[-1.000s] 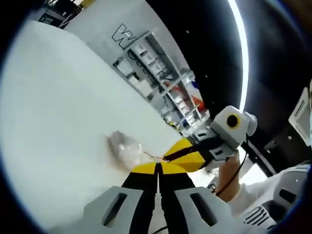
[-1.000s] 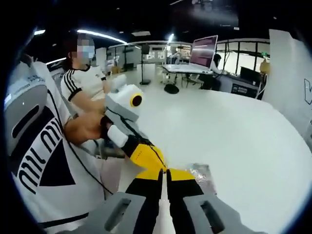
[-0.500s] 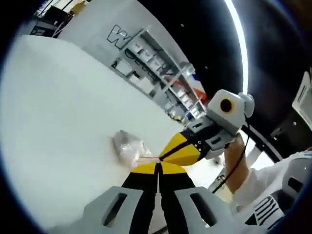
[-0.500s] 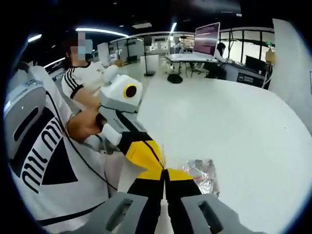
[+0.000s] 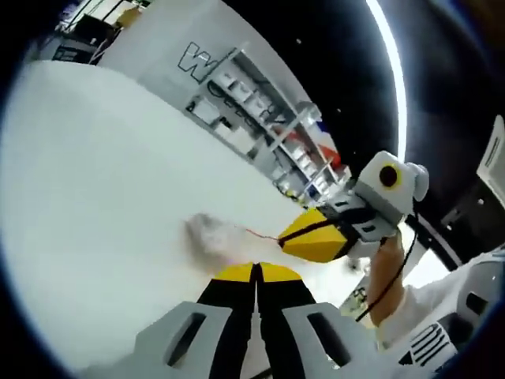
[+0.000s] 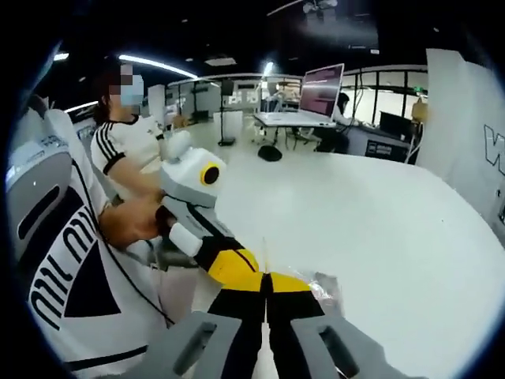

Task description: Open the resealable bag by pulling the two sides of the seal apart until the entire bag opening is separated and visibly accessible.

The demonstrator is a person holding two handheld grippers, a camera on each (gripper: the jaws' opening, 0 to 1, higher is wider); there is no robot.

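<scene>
Left tool sits at bottom centre of the left gripper view, its yellow-tipped jaws pressed together, apparently pinching the near edge of the resealable bag, though the blur makes the grip itself hard to confirm. The bag is a pale, crumpled, clear shape just above those jaws, resting on the white desk. The right tool enters from the right of that frame, jaws together, with a thin red line of the seal stretched toward its tip. In the right gripper view, the right tool rises at bottom centre, jaws closed, and the bag peeks out just right of them. The left tool meets it from the left, held in a hand.
</scene>
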